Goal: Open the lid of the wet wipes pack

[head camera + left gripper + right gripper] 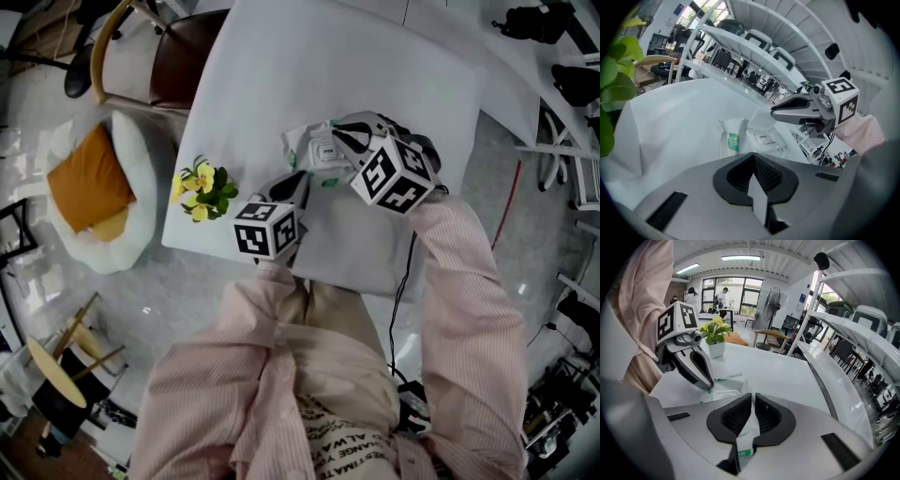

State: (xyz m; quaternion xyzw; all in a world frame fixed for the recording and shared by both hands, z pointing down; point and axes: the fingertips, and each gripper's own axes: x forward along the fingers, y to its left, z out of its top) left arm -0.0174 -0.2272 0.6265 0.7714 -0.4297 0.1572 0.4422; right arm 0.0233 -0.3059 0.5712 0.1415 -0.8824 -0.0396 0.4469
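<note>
White soft-film wet wipes pack [314, 150] sits mid-frame in the head view on the white worktop [281, 75]. Its rectangular lid [764, 137] lies flat.

Right gripper [342, 136]: the pink-sleeved forearm [459, 281] comes in from lower right and the tool is pitched steeply down over the pack's right end. Its fingers [736, 418] are pinched on a thin white fold of the pack with green print.

Left gripper [298, 178]: held close to the body, angled down at the pack's lower-left edge. Its fingers [766, 176] are pressed together on a pale strip of the wrapper. The tips meet the pack at its green-marked end.
</note>
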